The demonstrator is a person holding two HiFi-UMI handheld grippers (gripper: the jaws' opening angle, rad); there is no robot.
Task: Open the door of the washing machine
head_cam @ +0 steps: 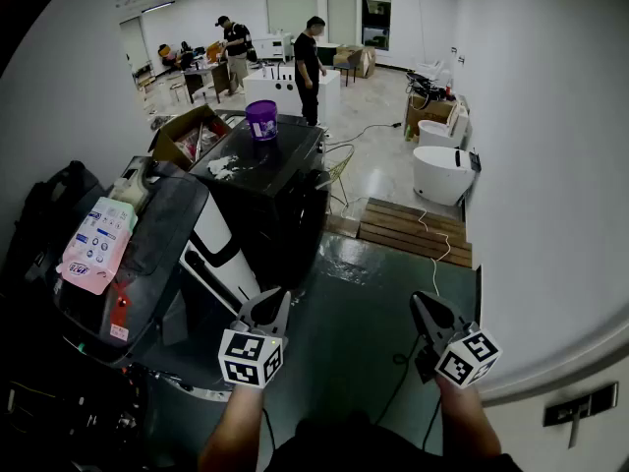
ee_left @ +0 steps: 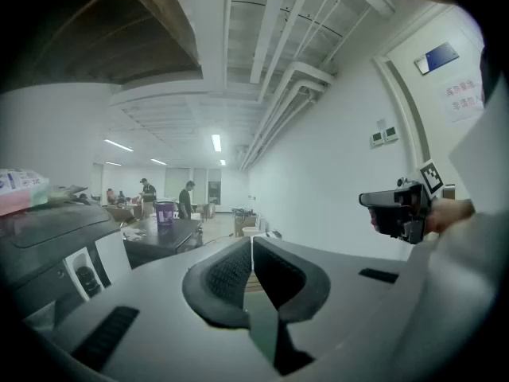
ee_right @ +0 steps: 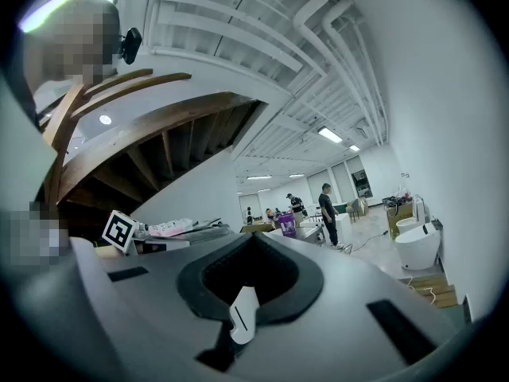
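Since nothing is gripped yet, both tools are simply carried low in front of the body. Left tool (head_cam: 267, 311) has its pads (ee_left: 229, 272) pressed together on nothing, seam plain in the left gripper view; right tool (head_cam: 429, 313) also looks closed and empty in its own view. Both point out across the room, not at any handle; reads as approach posture, task not started.

Washing machine (head_cam: 152, 226), my guess, is the dark unit at the person's left with the tinted top lid, lid down. Left tool is the nearer one, right tool well apart over open floor, so left looks the likely one for the door; its jaws would need to part first to take an edge or handle; can't make out a handle from here.

In the way:
- pink packet (head_cam: 95, 244) lies on the lid; likely slides off if the lid lifts
- black cabinet (head_cam: 280, 205) just behind the machine, purple bucket (head_cam: 261, 120) on top; cardboard box (head_cam: 182, 136) beyond; black bag (head_cam: 44, 219) far left
- floor side: wooden pallet (head_cam: 413, 229), cable (head_cam: 433, 259), white toilet (head_cam: 440, 173) by the wall
- two people (head_cam: 308, 57) far back; no conflict
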